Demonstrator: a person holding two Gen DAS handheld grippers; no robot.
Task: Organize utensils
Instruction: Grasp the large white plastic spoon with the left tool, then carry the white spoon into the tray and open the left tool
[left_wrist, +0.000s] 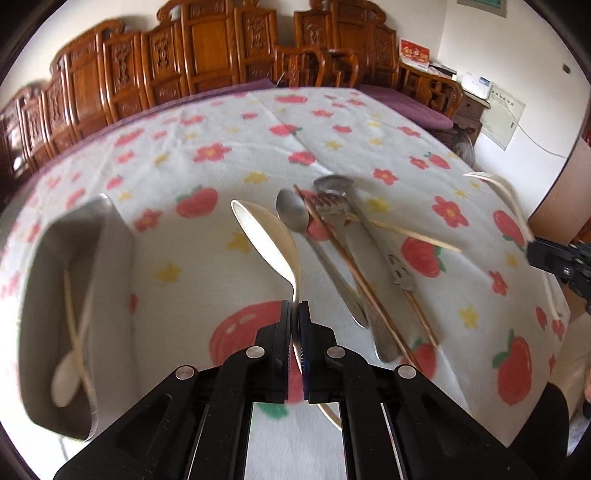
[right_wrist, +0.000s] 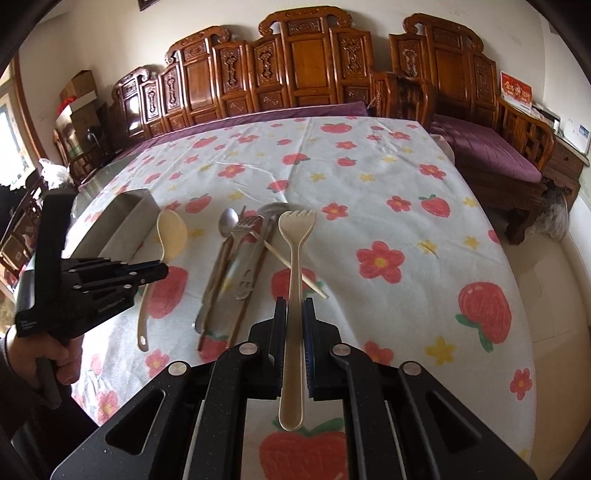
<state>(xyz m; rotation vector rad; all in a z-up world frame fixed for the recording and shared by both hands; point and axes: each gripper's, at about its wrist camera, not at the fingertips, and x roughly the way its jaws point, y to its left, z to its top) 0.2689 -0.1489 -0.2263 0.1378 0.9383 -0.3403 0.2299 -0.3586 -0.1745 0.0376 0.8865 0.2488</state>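
- Left wrist view: left tongs (left_wrist: 294, 306) pressed together, pinching the thin handle of a cream spoon (left_wrist: 266, 236); smooth pale plastic, broad oval bowl pointing up and away from the camera, long axis running straight out from the tips.
- Metal tray (left_wrist: 110, 236) sits to the left of the spoon, near, dull grey, rectangular with raised walls; inside it lie a small cream spoon (left_wrist: 65, 380) and two pale thin sticks, crossed.
- Judgement: the spoon probably goes left into the tray; the left hand is the nearer one.
- Right of the spoon, a loose pile on the counter (left_wrist: 369, 140), covered by a white cloth with red strawberries and flowers: steel spoon (left_wrist: 292, 215), metal fork (left_wrist: 327, 206), brown chopsticks (left_wrist: 354, 273), overlapping, mostly lying lengthwise away from the camera. Edges blurred.
- Right wrist view: right tongs (right_wrist: 294, 306) nearly closed, pinching a cream fork (right_wrist: 295, 258) mid-handle; matte plastic, short blunt tines pointing away, handle end sticking back toward the camera, long axis in line with the tongs.
- Fork looks lifted above the cloth; cannot be sure.
- Tray well off to the left here, past the pile and the left tongs, which are held by a hand (right_wrist: 55, 354) at the left edge.
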